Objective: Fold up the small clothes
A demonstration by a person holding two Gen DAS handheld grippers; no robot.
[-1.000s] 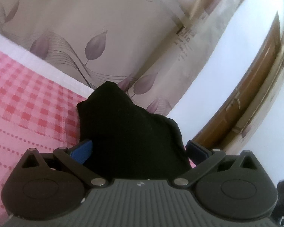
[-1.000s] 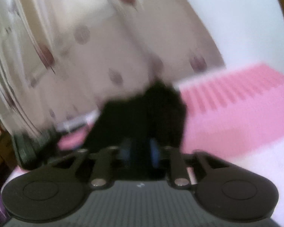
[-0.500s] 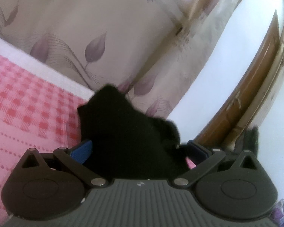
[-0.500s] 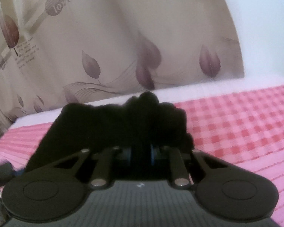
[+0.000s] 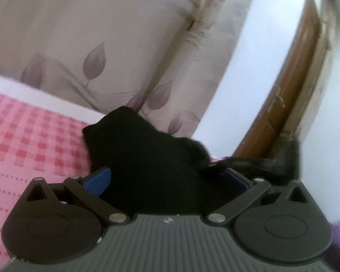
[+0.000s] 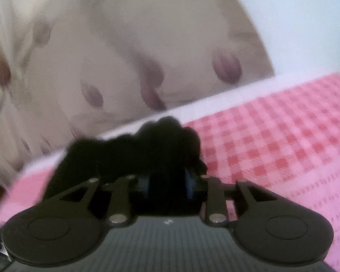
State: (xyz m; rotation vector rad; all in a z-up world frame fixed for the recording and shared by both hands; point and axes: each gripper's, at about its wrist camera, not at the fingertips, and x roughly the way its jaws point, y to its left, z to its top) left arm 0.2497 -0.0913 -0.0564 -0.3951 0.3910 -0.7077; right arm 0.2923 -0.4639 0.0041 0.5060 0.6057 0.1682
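A small black garment point(image 5: 142, 154) lies bunched on the pink checked bedcover point(image 5: 34, 140). My left gripper point(image 5: 166, 179) stands open, jaws wide, with the garment filling the gap between its blue pads point(image 5: 97, 181). A strand of the cloth stretches off to the right over the right finger. In the right wrist view the same garment point(image 6: 136, 149) is heaped over my right gripper point(image 6: 167, 183). Its jaws are narrow and opening, with black cloth still between the pads. The view is blurred.
A beige curtain with purple leaves point(image 5: 79, 45) hangs along the bed's far side, above a white mattress edge point(image 6: 215, 95). A white wall and a brown wooden door point(image 5: 283, 104) stand at the right. The bedcover point(image 6: 283, 140) spreads out to the right of the garment.
My right gripper swung across and down toward the bed with the garment, its jaws pinched in, then parted a little. A strand of cloth now stretches across the right of the left view.
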